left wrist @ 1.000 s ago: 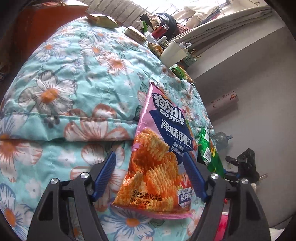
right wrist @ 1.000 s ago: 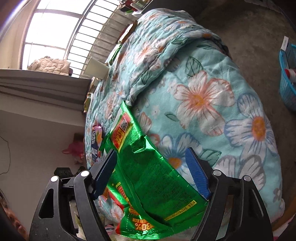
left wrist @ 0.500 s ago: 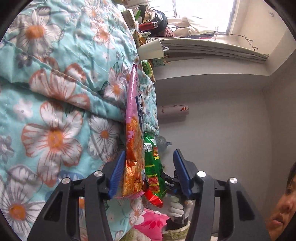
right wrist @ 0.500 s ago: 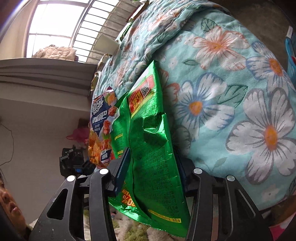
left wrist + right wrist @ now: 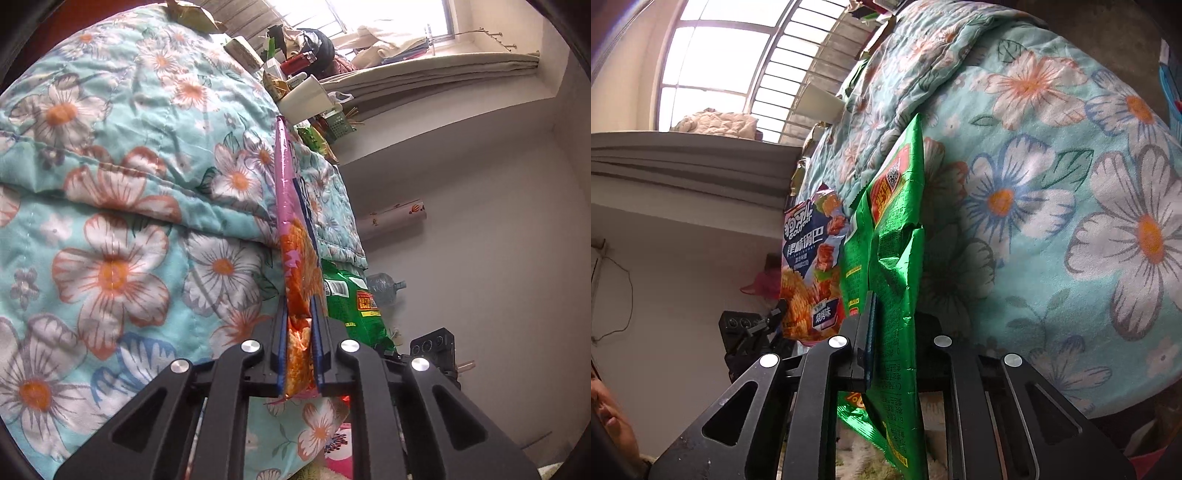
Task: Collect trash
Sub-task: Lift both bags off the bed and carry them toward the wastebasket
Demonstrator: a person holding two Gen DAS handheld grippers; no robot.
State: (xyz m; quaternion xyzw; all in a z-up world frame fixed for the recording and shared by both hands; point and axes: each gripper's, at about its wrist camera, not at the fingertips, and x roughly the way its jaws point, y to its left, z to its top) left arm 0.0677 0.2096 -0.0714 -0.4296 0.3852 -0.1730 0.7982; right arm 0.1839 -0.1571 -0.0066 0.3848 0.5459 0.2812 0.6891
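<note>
Where fingers point(image 5: 282, 332) gaped, closing on pink bag point(image 5: 295, 266)

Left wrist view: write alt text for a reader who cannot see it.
The left hand-held gripper is closing on a pink and orange snack bag, seen edge-on between its jaws. Behind lies a floral quilt; a green snack bag sits to the right.

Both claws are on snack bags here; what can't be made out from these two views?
- Right claw, right wrist view: its far finger sits behind the green snack bag.
- Pink snack bag, left wrist view: edge-on in the closing left claw, front unreadable.
- Trash container: in neither view.
- Windowsill clutter: too small to identify.
</note>
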